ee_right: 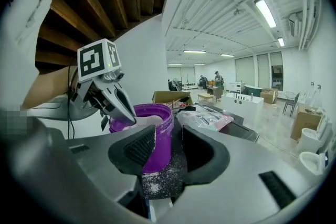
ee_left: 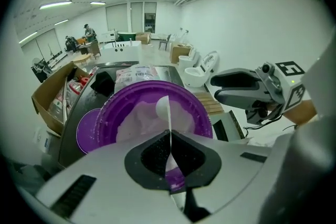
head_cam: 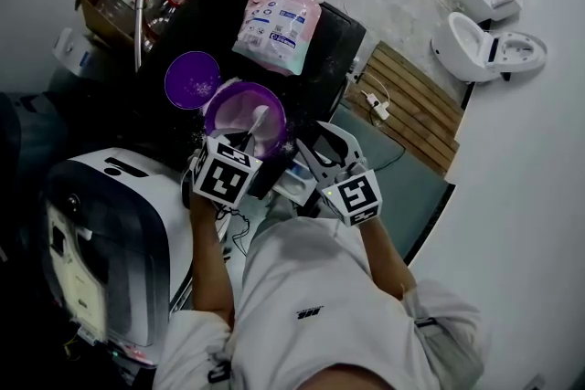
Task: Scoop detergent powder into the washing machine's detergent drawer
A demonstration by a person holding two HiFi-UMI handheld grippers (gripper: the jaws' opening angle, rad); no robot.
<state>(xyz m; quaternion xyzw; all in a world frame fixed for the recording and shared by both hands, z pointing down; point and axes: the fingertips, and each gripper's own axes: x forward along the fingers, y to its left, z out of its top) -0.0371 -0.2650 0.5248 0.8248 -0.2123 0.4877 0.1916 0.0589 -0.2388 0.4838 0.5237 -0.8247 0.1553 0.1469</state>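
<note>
Machine housing (head_cam: 110, 233), white and grey, fills the lower left of the head view; its detergent drawer I cannot pick out with certainty. Beside it runs a dark worktop (head_cam: 334, 36) bearing a pink detergent bag (head_cam: 277, 27), lying flat beyond the tub. Just nearer stands the open purple tub (head_cam: 208, 112), partly filled with pale powder (head_cam: 239, 116), with its purple lid (head_cam: 192, 79) lying just beside it.

The left gripper (ee_left: 169, 136) is clenched on the thin handle of a white scoop (ee_left: 163, 107). The handle shows edge-on between the pads, and the bowl rests down in the powder inside the tub. The right gripper (ee_right: 169, 136) hangs released, jaws spread. The tub wall (ee_right: 157, 139) stands just ahead of them and no pad visibly presses it. Spilled grains (ee_right: 157, 181) speckle the worktop below.

By my judgement the scoop is light, stiff plastic, and its narrow handle is apt to twist in the pads, so a hold close to the bowl would steady it. The powder is loose and sheds easily, so a filled bowl should travel level. The tub looks smooth-sided and light, so it is best braced at the wall under the rim.
</note>
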